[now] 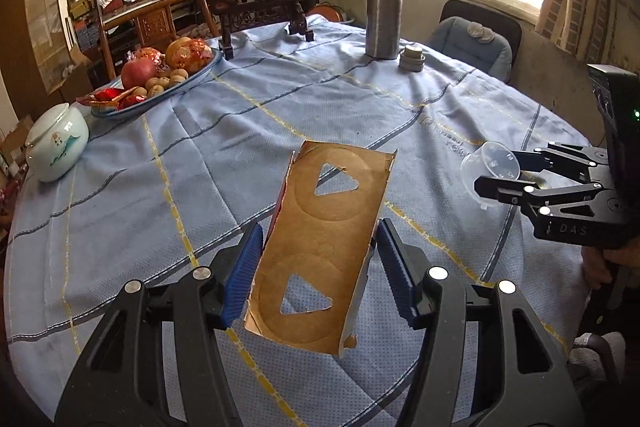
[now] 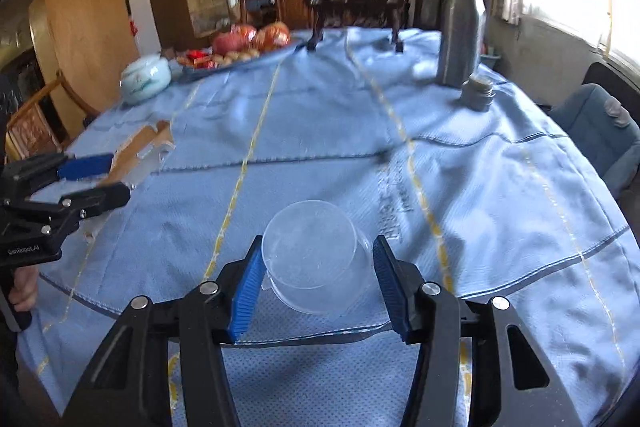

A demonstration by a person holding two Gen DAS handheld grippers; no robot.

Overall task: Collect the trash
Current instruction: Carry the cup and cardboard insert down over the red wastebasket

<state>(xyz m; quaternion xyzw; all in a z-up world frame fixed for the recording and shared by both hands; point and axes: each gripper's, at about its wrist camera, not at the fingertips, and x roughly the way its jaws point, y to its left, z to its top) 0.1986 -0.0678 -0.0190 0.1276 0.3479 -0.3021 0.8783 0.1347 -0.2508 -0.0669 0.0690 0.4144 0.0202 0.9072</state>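
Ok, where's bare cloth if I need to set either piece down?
Bare cloth runs mid-table between the cardboard sleeve and the steel flask, and between the sleeve and clear plastic cup. It is crowded far left: fruit tray, ceramic jar.

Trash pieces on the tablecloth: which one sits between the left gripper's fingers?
The brown cardboard tray with two triangular cutouts sits between the left gripper fingers. The other piece, the clear plastic cup, sits between the right gripper fingers.

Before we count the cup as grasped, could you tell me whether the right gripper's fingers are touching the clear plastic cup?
Cannot tell. In the right wrist view the fingers flank the clear plastic cup; contact is unclear.
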